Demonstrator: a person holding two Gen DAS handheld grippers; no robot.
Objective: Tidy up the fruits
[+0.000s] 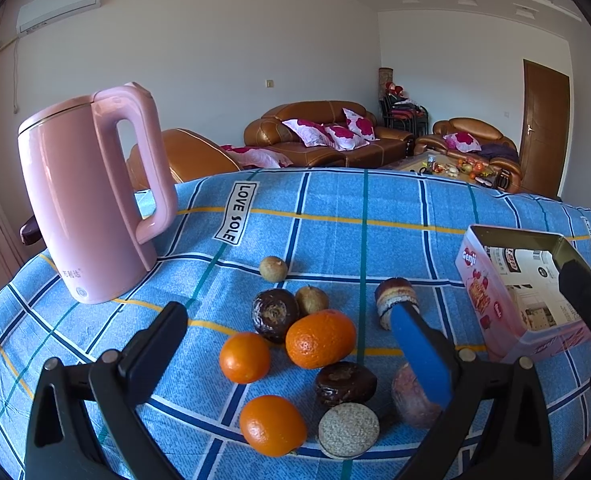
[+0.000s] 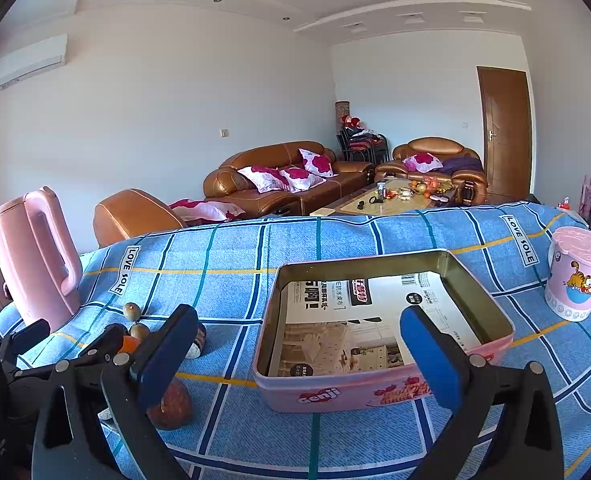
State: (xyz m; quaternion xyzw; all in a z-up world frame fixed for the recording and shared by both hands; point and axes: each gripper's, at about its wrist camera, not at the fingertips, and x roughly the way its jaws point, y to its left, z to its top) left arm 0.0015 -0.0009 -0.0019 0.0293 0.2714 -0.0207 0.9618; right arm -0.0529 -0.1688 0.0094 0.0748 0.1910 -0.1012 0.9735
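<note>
In the left wrist view three oranges [image 1: 320, 338] [image 1: 245, 357] [image 1: 273, 425] lie on the blue checked cloth among two small brown fruits [image 1: 273, 268] [image 1: 311, 300], a purple-brown fruit [image 1: 411, 396] and several round cakes [image 1: 275, 314]. My left gripper [image 1: 291, 356] is open and empty, its jaws wide on either side of the pile. The pink tin [image 2: 379, 388], lined with printed paper, stands to the right. My right gripper [image 2: 299, 360] is open and empty just in front of the tin. The purple-brown fruit [image 2: 170, 404] lies by its left finger.
A pink kettle [image 1: 91, 196] stands at the left back of the table. A pink lidded cup [image 2: 577, 274] with a cat picture stands at the right. The table's far edge [image 2: 335, 220] faces brown sofas and a coffee table.
</note>
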